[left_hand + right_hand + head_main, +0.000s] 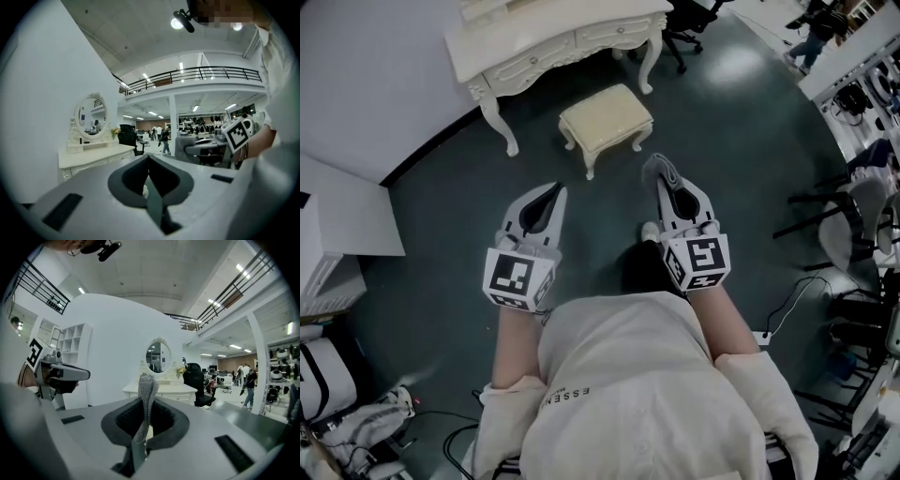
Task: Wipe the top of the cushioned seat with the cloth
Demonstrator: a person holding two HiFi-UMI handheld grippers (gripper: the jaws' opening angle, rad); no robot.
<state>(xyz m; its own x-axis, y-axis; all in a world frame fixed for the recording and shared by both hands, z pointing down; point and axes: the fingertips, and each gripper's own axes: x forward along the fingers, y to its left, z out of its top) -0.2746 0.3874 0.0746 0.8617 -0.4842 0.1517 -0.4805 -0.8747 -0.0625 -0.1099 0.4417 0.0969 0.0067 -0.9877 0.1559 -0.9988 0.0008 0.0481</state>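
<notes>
The cream cushioned seat [607, 116] stands on the floor ahead, well apart from both grippers. The right hand-held gripper [664, 187] is closed tight on the grey cloth [146, 389], and the left hand-held gripper [554, 194] is closed on nothing. The cloth looks soft, light and floppy, so pinching a bunched edge should hold it.

Both grippers held forward at mid-frame, jaws closed.
The left gripper [557, 191] sat centre left in the head view, its jaws pressed together with nothing between them. The right gripper [666, 184] sat centre right, slightly higher in frame, its jaws clamped on a grey cloth [660, 170] that stood past the tips. The left forearm [514, 349] and right forearm [729, 323] were bare, extended and roughly parallel.
</notes>
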